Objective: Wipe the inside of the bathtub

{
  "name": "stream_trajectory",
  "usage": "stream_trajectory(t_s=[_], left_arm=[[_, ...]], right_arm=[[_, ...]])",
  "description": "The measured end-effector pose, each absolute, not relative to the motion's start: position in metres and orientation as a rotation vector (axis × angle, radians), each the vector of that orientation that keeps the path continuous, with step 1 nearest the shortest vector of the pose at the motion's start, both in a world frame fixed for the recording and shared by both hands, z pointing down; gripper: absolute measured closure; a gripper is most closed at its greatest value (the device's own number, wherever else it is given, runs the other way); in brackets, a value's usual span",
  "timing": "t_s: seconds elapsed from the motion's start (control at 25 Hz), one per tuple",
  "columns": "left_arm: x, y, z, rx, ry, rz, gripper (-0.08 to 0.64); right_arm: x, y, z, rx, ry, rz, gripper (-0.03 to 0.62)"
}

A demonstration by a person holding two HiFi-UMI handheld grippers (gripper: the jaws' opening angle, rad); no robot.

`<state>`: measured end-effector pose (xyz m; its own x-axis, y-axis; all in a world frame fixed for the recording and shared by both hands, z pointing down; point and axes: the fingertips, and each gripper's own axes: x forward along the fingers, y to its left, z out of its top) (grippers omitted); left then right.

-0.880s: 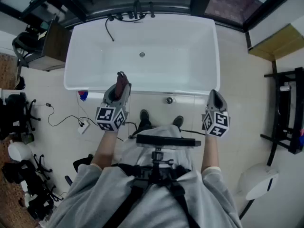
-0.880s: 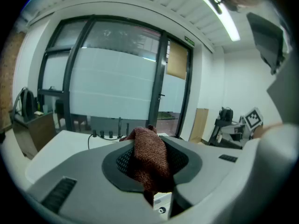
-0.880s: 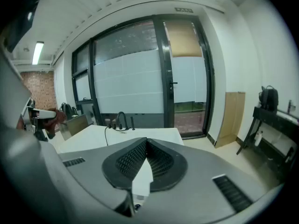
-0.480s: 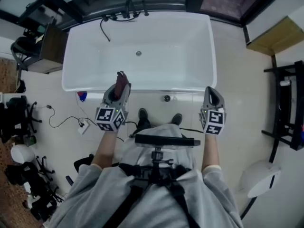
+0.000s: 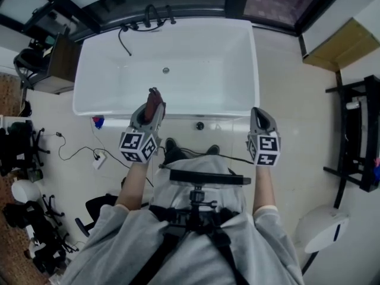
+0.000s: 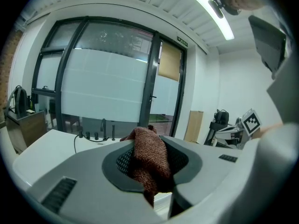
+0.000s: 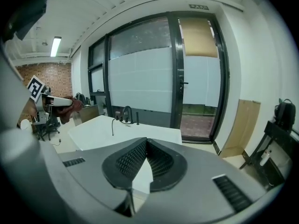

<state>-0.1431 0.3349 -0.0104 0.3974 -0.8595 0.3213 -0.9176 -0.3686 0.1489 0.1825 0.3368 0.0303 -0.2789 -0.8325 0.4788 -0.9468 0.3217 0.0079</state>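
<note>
The bathtub (image 5: 202, 40) has drifted slightly left in frame, the left gripper (image 5: 151, 107) stays clamped on the brown cloth (image 5: 153, 97), the right gripper (image 5: 257, 113) is closed and empty, and wiping seemingly hasn't begun.

Bathtub (image 5: 178, 46): plain white, with black taps (image 5: 151, 16). Cloth (image 6: 148, 157): reddish-brown knit. Left tongs (image 5: 152, 100) and right tongs (image 5: 259, 114): grey, with black dotted pads (image 7: 130, 160) and black-and-white square markers. Floor (image 5: 285, 100): cream tiles. Shirt (image 5: 119, 248): grey.
</note>
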Motion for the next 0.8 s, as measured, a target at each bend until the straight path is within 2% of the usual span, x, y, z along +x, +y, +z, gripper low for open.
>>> stream_trajectory(t_s=[0.28,0.8], left_arm=[[-0.128,0.343,-0.014,2.357,-1.57,0.312,0.456],[-0.145,0.289,-0.012,2.412,-1.466,0.321,0.456]], right_arm=[[0.199,0.33,0.041,1.545,-2.232,0.425,0.586],[0.169,0.284,0.036,1.578,-2.198,0.437,0.586]])
